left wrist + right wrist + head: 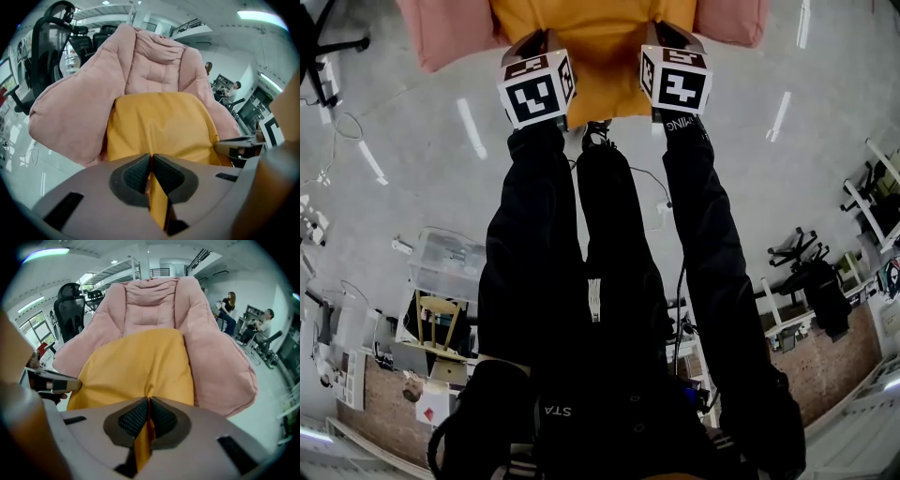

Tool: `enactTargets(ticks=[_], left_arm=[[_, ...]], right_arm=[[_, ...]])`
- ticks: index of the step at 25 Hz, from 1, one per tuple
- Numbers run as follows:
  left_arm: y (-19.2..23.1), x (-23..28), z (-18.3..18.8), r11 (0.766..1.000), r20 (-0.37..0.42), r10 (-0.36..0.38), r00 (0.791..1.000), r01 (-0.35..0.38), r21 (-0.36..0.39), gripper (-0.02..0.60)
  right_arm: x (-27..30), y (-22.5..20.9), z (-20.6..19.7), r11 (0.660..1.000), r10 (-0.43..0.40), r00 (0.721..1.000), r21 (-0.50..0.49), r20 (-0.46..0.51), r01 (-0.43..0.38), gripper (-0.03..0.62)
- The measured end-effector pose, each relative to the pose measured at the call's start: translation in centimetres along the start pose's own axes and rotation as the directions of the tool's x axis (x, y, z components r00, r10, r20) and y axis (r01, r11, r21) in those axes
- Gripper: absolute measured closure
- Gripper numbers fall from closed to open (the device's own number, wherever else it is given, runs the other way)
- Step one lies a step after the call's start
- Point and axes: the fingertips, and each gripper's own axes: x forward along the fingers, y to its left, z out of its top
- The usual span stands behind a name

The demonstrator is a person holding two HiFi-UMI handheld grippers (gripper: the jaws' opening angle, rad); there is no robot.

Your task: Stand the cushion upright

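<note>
Looking down in the head view, the left gripper (534, 42) and right gripper (673, 37) meet a yellow cushion (595, 56) resting on a pink lounger (441, 33), with black sleeves (525, 262) filling the foreground. Left gripper view: pads (136, 176) pinch a cushion fold, and an office chair (51, 42) stands behind. Right gripper view: its jaws pinch another fold, with seated people (229, 310) beyond.

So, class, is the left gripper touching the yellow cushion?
Touching. In the left gripper view, the left gripper is shut on a fold of the yellow cushion.
</note>
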Motion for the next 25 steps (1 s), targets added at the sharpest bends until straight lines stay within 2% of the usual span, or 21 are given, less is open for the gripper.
enactTargets(ticks=[3, 11, 17, 21, 25], left_arm=[[0.1, -1.0, 0.5, 1.000, 0.024, 0.010, 1.000, -0.010, -0.005, 0.572], [-0.4, -6.6, 1.5, 0.999, 0.045, 0.039, 0.998, -0.038, -0.026, 0.577], [-2.2, -12.6, 2.6, 0.999, 0.069, 0.047, 0.997, -0.045, -0.020, 0.577], [-3.4, -16.7, 4.7, 0.998, 0.108, 0.053, 0.993, -0.051, -0.028, 0.577], [-3.9, -19.7, 8.7, 0.997, 0.169, 0.064, 0.983, -0.056, -0.053, 0.577]], right_arm=[[-1.1, 0.4, 0.5, 1.000, 0.012, 1.000, 0.014, 0.029, -0.012, 0.572], [-6.8, 1.7, 1.5, 0.996, 0.043, 0.996, 0.073, 0.083, -0.049, 0.574], [-12.7, 2.0, 2.5, 0.990, 0.064, 0.991, 0.120, 0.114, -0.078, 0.574], [-16.6, 2.1, 4.8, 0.990, 0.065, 0.986, 0.118, 0.153, -0.084, 0.574], [-19.4, 2.2, 9.4, 0.991, 0.067, 0.974, 0.100, 0.218, -0.091, 0.574]])
